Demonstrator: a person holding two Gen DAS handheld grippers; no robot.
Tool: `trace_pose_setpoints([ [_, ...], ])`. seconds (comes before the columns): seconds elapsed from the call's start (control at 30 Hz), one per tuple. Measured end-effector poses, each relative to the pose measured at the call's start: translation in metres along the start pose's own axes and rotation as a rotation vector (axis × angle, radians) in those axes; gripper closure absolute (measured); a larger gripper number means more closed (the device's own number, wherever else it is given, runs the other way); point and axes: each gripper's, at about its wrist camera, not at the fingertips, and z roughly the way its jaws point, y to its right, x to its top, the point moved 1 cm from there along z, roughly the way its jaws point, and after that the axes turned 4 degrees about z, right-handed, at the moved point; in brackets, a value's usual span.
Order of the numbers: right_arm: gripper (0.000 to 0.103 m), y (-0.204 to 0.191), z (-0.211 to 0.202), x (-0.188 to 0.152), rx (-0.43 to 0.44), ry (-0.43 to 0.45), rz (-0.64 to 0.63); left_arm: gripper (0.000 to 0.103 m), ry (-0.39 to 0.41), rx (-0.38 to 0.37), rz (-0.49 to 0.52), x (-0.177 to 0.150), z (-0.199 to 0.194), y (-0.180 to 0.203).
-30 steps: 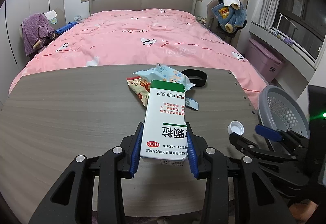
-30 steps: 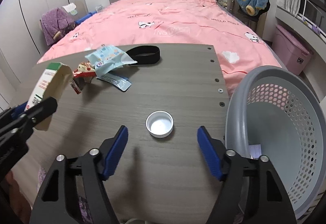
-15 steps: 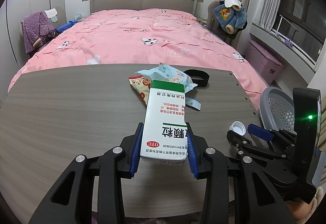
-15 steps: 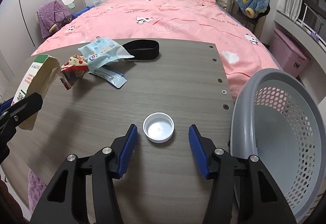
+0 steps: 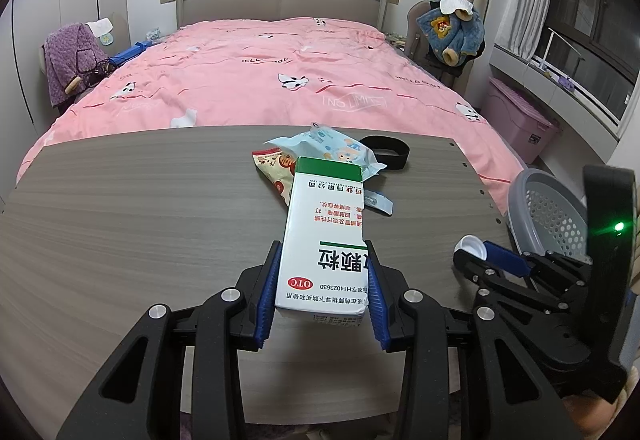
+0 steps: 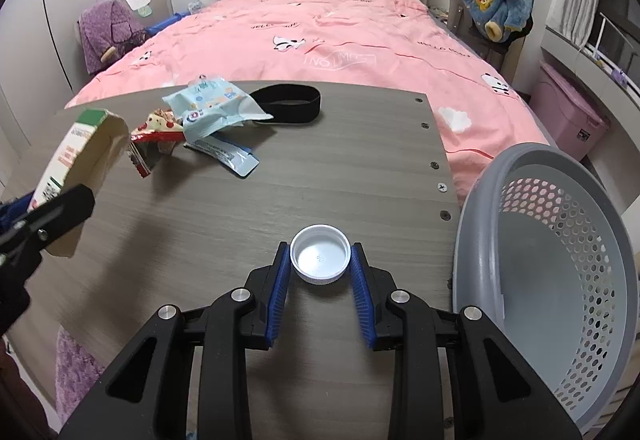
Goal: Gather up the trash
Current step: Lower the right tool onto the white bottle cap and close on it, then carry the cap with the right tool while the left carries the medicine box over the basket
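Observation:
My left gripper (image 5: 322, 272) is shut on a white and green medicine box (image 5: 325, 236) and holds it above the grey wooden table (image 5: 120, 208). The box also shows at the left of the right wrist view (image 6: 80, 164). My right gripper (image 6: 320, 260) is shut on a white bottle cap (image 6: 320, 259) that sits open side up near the table's right edge. Both blue pads touch the cap's rim. The cap also shows in the left wrist view (image 5: 472, 245). A grey perforated trash basket (image 6: 560, 260) stands just right of the table.
A light blue wipes packet (image 6: 212, 104), a red snack wrapper (image 6: 154, 136), a small blue sachet (image 6: 228, 156) and a black band (image 6: 288, 104) lie at the table's far side. A pink bed (image 6: 340, 28) is behind. A pink storage box (image 6: 568, 120) sits at the right.
My right gripper has moved forward around the cap and closed from wide open onto it. My left gripper still holds the box and has barely moved.

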Motion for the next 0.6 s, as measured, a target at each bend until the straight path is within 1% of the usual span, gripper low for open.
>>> trace_pose_setpoints([
  [0.13, 0.073, 0.005, -0.010, 0.000, 0.000, 0.006, 0.014, 0.065, 0.002, -0.002, 0.012, 0.001, -0.003, 0.006],
  [0.27, 0.073, 0.018, -0.026, -0.001, -0.004, 0.027, 0.044, 0.065, 0.004, -0.014, 0.034, 0.003, -0.004, 0.017],
  [0.37, 0.073, 0.034, -0.036, -0.001, -0.012, 0.038, 0.078, 0.065, 0.003, -0.034, 0.057, 0.006, -0.005, 0.032],
  [0.6, 0.073, 0.076, -0.056, -0.004, -0.050, 0.067, 0.145, 0.065, 0.027, -0.091, 0.129, 0.018, -0.008, 0.078],
])
